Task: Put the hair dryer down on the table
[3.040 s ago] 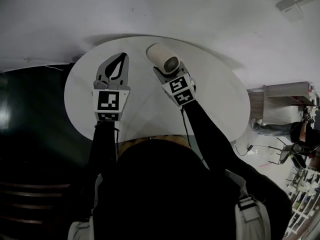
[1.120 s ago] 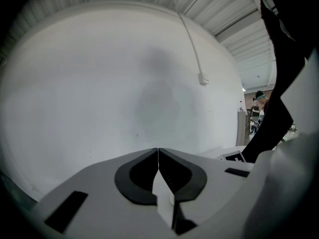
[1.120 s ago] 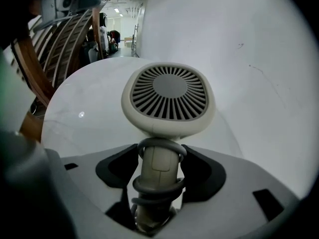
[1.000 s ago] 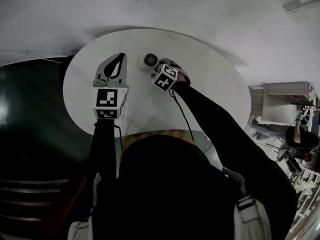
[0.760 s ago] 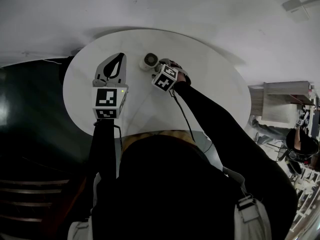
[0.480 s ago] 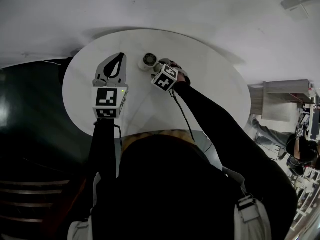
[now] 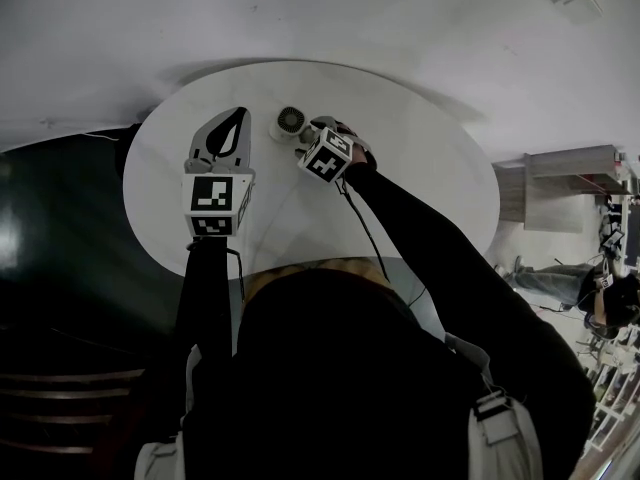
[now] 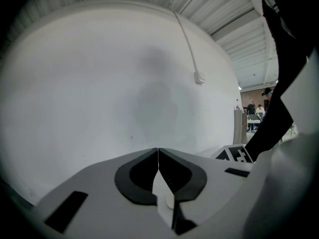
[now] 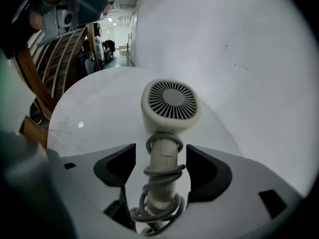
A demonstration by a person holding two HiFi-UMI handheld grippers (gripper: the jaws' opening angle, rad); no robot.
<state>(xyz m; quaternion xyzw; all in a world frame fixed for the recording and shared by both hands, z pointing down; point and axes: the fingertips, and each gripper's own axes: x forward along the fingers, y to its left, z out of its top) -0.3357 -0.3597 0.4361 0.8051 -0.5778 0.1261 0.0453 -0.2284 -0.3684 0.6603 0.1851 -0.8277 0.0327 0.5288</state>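
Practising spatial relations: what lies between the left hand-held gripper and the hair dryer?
Only bare table; the head view shows it between left hand-held gripper and hair dryer.

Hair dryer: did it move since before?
Yes. The hair dryer has sunk toward the table, drifting left and away from its far rim.

A round white table (image 7: 430, 183) stands against a plain white wall (image 7: 300, 8), under a ribbed grey ceiling (image 8: 219, 14); curved wooden slats (image 9: 55, 59) rise nearby.
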